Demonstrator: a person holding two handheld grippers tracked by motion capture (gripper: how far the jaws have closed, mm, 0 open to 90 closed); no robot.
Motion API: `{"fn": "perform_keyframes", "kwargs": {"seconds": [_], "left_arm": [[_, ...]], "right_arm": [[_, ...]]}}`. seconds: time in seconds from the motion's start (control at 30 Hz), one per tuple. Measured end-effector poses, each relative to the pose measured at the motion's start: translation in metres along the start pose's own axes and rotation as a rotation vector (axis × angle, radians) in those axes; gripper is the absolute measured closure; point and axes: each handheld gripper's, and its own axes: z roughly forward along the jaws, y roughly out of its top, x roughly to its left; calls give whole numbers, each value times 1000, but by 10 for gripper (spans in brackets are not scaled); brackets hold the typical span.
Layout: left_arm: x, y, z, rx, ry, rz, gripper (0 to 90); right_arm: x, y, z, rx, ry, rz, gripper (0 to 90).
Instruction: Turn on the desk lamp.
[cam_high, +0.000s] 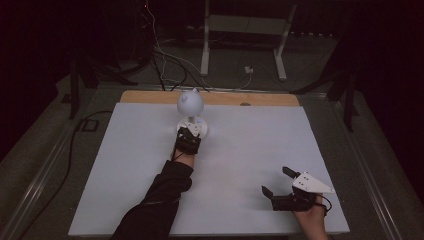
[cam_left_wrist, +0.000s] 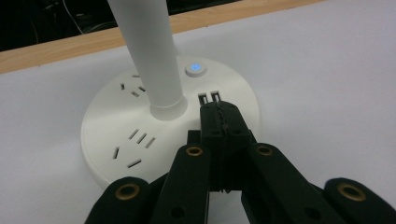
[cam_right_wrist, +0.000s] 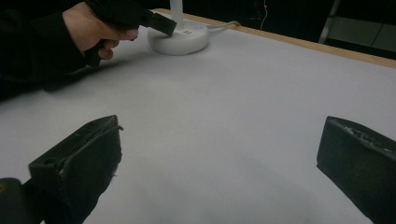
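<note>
R gripper (cam_high: 276, 182) sat nearest me, low on the white table (cam_high: 240, 150), jaws wide apart w/ nothing between them. Farther out, my L gripper (cam_left_wrist: 220, 112) had jaws fully closed, gripping nothing, tips over the lamp base (cam_left_wrist: 116, 126) just short of its two USB ports (cam_left_wrist: 209, 98). Blue-lit button (cam_left_wrist: 195, 69) lay beyond. Lamp stood near table's far edge, centre-left, stem (cam_left_wrist: 149, 51) upright.

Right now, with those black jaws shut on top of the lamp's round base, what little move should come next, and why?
Probably nudge the left gripper forward and to its left, then press the button. Its jaws are shut together, empty, resting on the lamp base just short of the USB ports; the blue-lit button lies beyond those. The right gripper waits open, far off.
</note>
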Motion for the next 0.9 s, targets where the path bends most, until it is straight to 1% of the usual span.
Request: {"fn": "perform_keyframes", "kwargs": {"seconds": [0.17,0.3,0.4,0.5,0.6,0.7,0.77,0.83,0.87,0.9], "left_arm": [[-1,0,0,2,-3,3,900],[-2,0,0,4,2,16,900],[-2,0,0,6,1,15,900],[0,1,0,10,-10,0,900],[-2,-1,-1,9,-9,32,900],[-2,-1,-1,8,-4,34,900],[-1,0,-1,7,-11,13,900],[1,2,0,5,-4,5,900],[1,2,-1,-1,-10,-5,900],[2,3,-2,-5,-16,-3,900]], "right_arm": [[-1,0,-1,-3,0,5,0],[-1,0,-1,-4,0,4,0],[-1,0,-1,-4,1,3,0],[-1,0,-1,-5,0,3,0],[-1,0,-1,-3,1,6,0],[-1,0,0,2,1,3,0],[0,0,0,0,1,3,0],[0,0,0,-3,0,3,0],[-1,0,0,-2,0,5,0],[-1,0,0,-1,1,7,0]]}}
